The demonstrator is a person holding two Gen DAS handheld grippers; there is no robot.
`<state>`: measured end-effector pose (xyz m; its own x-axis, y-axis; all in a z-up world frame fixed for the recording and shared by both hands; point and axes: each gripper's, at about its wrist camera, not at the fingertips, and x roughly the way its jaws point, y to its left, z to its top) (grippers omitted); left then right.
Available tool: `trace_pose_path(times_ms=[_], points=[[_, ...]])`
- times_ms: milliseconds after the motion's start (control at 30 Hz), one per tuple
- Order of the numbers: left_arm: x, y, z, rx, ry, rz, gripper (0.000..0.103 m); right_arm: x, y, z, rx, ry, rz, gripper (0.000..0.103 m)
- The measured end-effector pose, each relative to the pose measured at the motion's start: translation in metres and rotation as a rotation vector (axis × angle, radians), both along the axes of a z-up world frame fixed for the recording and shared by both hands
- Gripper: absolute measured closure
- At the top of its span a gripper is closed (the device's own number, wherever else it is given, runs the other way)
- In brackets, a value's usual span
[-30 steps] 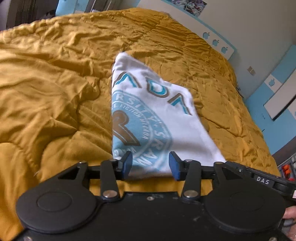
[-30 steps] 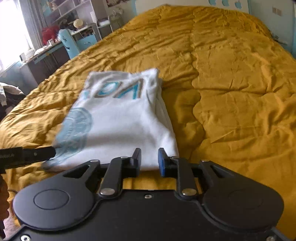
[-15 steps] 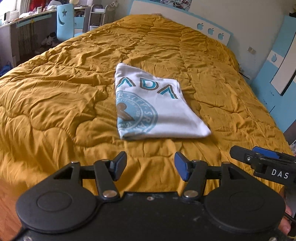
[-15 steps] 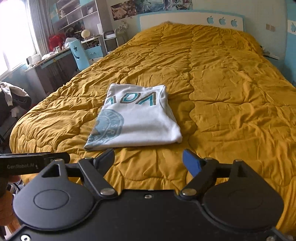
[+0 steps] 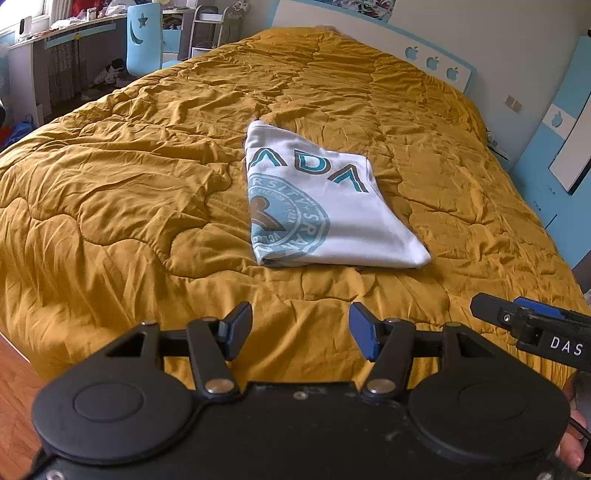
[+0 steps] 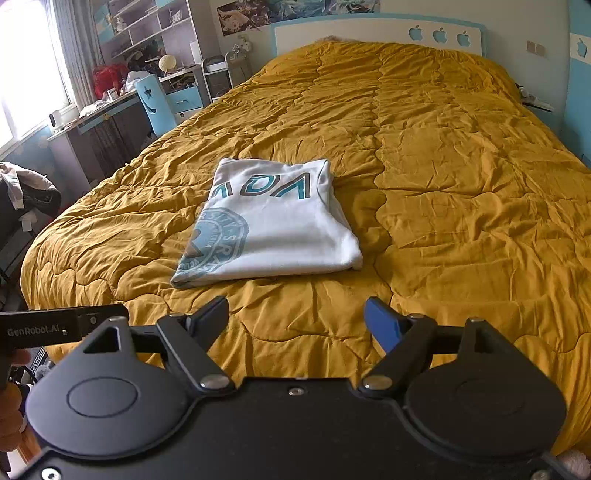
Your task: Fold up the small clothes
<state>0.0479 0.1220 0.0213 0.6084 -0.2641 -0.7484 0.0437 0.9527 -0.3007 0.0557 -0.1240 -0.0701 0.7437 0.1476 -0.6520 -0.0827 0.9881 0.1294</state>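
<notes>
A white T-shirt with teal lettering and a round teal print (image 5: 325, 206) (image 6: 273, 229) lies folded into a flat rectangle on the mustard-yellow quilt (image 5: 129, 192) (image 6: 461, 184). My left gripper (image 5: 301, 328) hangs over the bed's near edge, well short of the shirt, open with nothing between its fingers. My right gripper (image 6: 295, 321) also hovers short of the shirt, its jaws wide open and empty. The right gripper's tip (image 5: 532, 325) shows at the right edge of the left wrist view; the left gripper's tip (image 6: 62, 326) shows at the left edge of the right wrist view.
The quilt covers a large bed with a white and blue headboard (image 6: 376, 33). A desk, a blue chair (image 5: 142, 40) and cluttered shelves stand along the left side. Wooden floor (image 5: 14, 373) shows at the bed's near left corner.
Both grippers let go of the shirt's near edge, opened and drew back and up. The shirt now lies flat on the quilt. In the last half second nothing moved.
</notes>
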Motion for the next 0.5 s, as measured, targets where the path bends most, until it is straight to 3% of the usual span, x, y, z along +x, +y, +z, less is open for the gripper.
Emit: trace_pose_path(times_ms=[500], points=[[-0.0006, -0.0011, -0.0018, 0.001, 0.014, 0.003, 0.043, -0.0024, 0.0007, 0.0012, -0.002, 0.003, -0.010, 0.022]])
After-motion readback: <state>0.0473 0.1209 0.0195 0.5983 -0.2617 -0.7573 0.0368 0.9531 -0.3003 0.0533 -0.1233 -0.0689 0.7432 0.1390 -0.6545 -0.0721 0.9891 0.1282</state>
